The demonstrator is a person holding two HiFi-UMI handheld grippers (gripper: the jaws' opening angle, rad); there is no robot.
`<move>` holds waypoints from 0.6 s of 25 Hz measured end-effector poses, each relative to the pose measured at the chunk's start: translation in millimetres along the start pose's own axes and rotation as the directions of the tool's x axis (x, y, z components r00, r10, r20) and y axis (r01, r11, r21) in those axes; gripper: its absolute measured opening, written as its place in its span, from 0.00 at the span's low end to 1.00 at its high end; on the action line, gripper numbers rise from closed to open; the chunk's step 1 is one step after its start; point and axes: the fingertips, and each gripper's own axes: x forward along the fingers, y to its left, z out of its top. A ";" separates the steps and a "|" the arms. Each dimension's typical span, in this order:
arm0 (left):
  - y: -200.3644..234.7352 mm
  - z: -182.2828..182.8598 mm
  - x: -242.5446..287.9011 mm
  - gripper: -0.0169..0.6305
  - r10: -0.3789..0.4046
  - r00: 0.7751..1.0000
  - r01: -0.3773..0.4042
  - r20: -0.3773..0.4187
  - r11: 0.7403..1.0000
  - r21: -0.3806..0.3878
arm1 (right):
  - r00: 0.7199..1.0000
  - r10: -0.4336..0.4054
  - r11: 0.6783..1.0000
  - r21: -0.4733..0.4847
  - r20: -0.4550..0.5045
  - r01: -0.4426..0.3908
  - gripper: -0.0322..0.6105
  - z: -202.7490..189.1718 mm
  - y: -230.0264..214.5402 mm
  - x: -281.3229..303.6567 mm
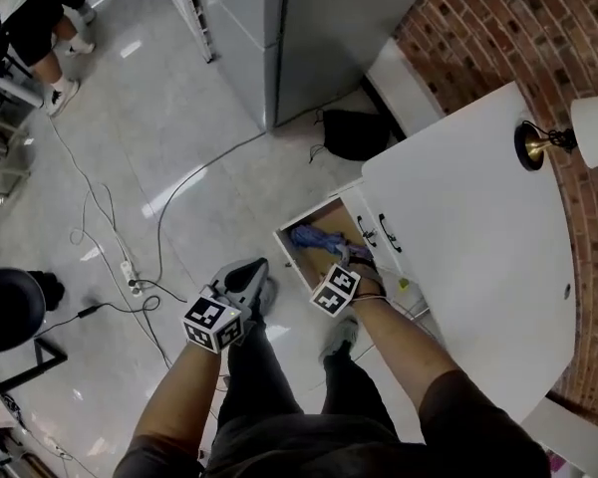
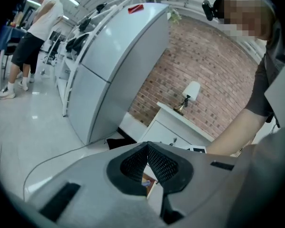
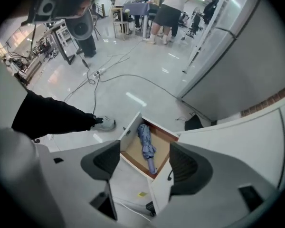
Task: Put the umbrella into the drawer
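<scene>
The right gripper (image 3: 145,161) view looks straight down between wide-apart, empty jaws at the folded blue umbrella (image 3: 146,146) lying in the open drawer (image 3: 128,133), mid-frame. The left gripper (image 2: 147,148) view shows only a sliver of it beneath jaws pressed together on nothing. In the head view both forearms reach up from the bottom edge, with the white cabinet (image 1: 478,237) to their right and a cable (image 1: 110,227) on the floor at left.

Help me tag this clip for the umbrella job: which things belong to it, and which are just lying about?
Job: umbrella, lying in the open drawer; white cabinet; right gripper, open and empty above them.
Lying about: lamp, black bag, power strip, fridge.
</scene>
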 end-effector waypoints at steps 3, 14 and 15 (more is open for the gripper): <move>-26.6 35.6 -6.5 0.03 -0.028 1.000 0.028 0.003 0.999 0.018 | 0.999 0.009 1.000 0.025 0.039 -0.010 0.51 9.3 1.6 -53.2; -117.9 164.4 -17.7 0.03 -0.272 0.958 0.286 -0.094 0.933 0.217 | 0.963 -0.095 0.930 0.368 0.252 -0.005 0.35 25.7 -18.2 -246.3; -128.9 174.2 -15.7 0.03 -0.301 0.947 0.319 -0.111 0.917 0.239 | 0.956 -0.128 0.910 0.416 0.265 0.006 0.33 18.5 -23.5 -263.8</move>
